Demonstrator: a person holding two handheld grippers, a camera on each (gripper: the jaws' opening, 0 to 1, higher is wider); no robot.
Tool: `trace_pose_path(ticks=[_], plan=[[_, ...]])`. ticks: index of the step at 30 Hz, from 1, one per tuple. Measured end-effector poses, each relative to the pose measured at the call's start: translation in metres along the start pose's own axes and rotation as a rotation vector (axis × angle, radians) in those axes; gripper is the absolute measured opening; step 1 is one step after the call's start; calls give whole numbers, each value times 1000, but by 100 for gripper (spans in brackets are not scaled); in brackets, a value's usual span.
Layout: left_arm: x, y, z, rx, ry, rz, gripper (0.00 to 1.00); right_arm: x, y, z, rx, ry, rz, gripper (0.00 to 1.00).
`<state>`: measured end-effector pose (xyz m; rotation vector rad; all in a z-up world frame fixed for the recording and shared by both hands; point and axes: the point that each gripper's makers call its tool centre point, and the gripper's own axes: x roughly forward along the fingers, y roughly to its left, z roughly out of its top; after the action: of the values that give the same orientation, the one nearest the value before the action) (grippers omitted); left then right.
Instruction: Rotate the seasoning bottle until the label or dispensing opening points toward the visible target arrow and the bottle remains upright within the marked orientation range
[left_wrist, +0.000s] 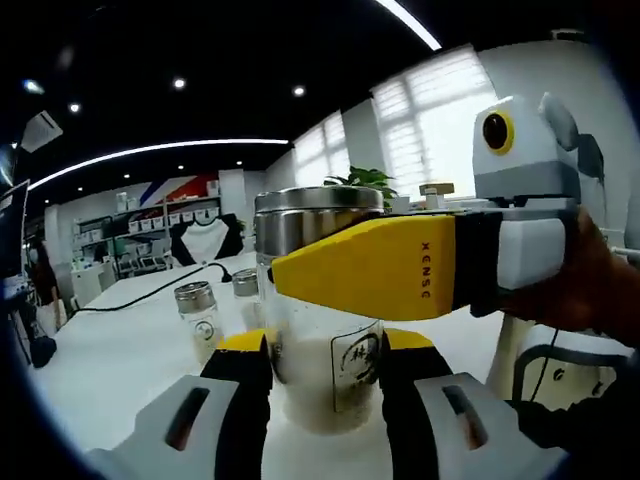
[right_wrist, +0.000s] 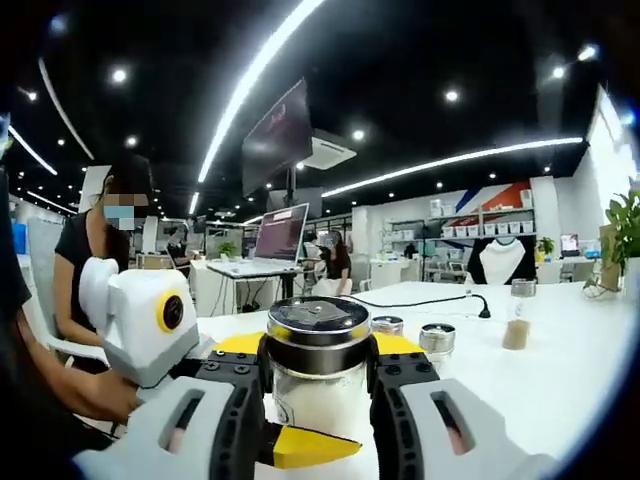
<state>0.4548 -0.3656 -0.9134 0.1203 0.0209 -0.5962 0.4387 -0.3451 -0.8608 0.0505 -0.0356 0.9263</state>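
1. In the left gripper view, my left gripper has its black and yellow jaws pressed against either side of the seasoning bottle, low on its glass body, so I am pinching the bottle there.
2. The seasoning bottle stands upright on the white table. It has a metal lid, pale contents and a dark printed mark on the glass facing me.
3. In the right gripper view, my right gripper clamps the same seasoning bottle just below its metal lid, one jaw on each side.
4. My right gripper crosses the left gripper view in front of the bottle's upper half, its yellow jaw lying against the glass.
5. My left gripper shows in the right gripper view beside the bottle, with a yellow jaw tip under the glass.
6. Beyond the bottle, two small jars stand on the table.
7. A black cable runs across the table behind the jars.
8. Farther behind the bottle, a person sits by a desk with a laptop.
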Motion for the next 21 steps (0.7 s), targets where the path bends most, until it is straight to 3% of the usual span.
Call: trace_pose_path(ticks=[5,11,21], plan=[[1,-1,-2,33,1,47,44,2,-4,-5,-12,25,-81,38],[2,1,-6,15,8,62,44,5,-3,-9,-48,43,-142,38],[5,-3,-4,40,-1,0,45,4,-8,-5,-74,46,-156,37]])
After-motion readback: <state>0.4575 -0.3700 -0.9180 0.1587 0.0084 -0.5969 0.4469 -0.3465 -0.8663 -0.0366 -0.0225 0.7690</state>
